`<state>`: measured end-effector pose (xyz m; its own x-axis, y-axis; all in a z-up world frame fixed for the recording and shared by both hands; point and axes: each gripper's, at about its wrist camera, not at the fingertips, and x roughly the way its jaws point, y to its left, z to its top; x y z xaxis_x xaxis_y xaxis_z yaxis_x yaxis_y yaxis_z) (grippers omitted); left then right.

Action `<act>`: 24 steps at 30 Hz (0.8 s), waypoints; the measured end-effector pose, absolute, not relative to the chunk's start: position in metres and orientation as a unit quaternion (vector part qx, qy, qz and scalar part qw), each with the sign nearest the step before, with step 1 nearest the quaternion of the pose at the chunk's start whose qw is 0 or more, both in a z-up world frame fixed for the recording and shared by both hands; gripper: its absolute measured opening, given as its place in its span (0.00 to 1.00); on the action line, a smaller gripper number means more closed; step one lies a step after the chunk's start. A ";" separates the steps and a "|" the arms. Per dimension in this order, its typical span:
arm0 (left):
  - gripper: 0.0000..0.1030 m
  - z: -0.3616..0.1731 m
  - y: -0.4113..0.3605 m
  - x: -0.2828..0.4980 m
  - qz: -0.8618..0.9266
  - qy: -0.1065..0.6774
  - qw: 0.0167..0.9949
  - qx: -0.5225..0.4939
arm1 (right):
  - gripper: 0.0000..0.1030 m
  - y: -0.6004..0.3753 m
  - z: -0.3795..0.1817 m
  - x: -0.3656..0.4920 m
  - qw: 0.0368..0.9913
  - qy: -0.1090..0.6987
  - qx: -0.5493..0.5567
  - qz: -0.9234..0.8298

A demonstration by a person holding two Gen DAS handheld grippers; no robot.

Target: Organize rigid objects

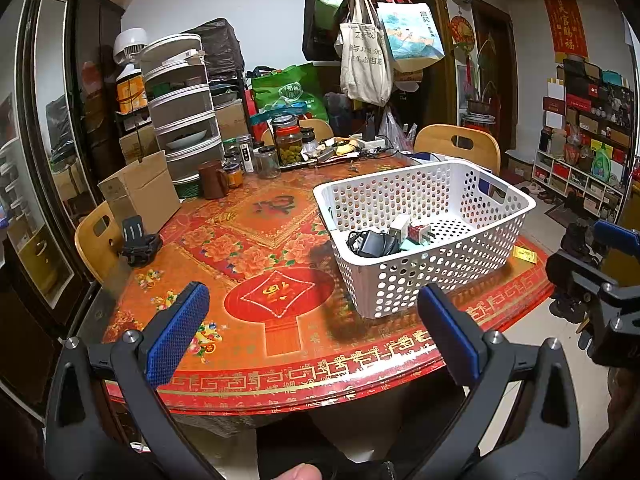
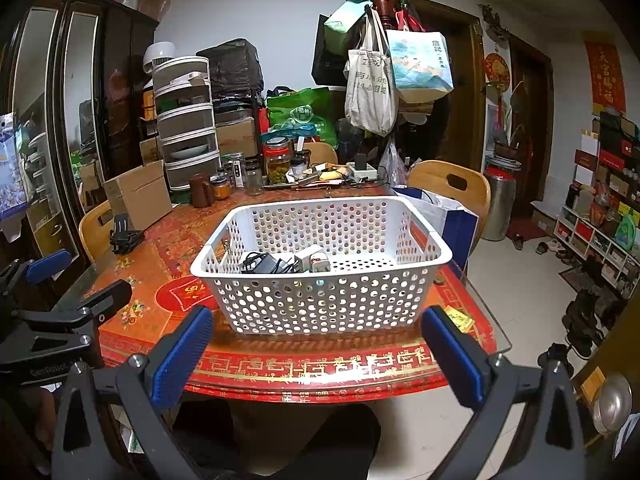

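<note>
"GenRobot" on left gripper [image 2: 50, 368] (partly cut)

A round table [image 2: 280, 364] under a red-and-gold patterned cover carries a white perforated basket [image 2: 320, 304] near its front edge, a cardboard box [image 2: 140, 194] and black clip stand [image 2: 124, 236] at left, jars [image 2: 278, 160] along the back, and a yellow packet [image 2: 460, 318] at right.

Cardboard box [image 1: 140, 190] stands far ahead-left of the fingers, a black clip-like gadget [image 1: 140, 242] just before it. Jars [image 1: 289, 142] and a brown mug [image 1: 213, 179] cluster straight beyond. Stacked drawer unit [image 2: 186, 120] behind. Tote bags [image 2: 370, 88] hang from a coat stand. Wooden chair [image 2: 452, 186] far ahead-right.
</note>
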<state>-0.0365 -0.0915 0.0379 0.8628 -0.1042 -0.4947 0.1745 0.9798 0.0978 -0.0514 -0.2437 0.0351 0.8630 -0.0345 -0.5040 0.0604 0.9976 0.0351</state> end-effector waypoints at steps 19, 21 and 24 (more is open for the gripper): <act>1.00 0.032 -0.085 -0.037 -0.077 0.256 0.961 0.072 | 1.00 -0.242 0.035 -0.052 0.965 0.261 0.023 -0.024; 1.00 0.032 -0.085 -0.037 -0.077 0.256 0.961 0.072 | 1.00 -0.243 0.035 -0.051 0.965 0.261 0.023 -0.024; 1.00 0.032 -0.086 -0.037 -0.077 0.256 0.961 0.072 | 1.00 -0.243 0.035 -0.051 0.965 0.261 0.023 -0.024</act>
<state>-0.0370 -0.0859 0.0321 0.8573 -0.1104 -0.5029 0.1843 0.9778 0.0995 -0.0513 -0.2428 0.0349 0.8621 -0.0339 -0.5055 0.0583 0.9978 0.0327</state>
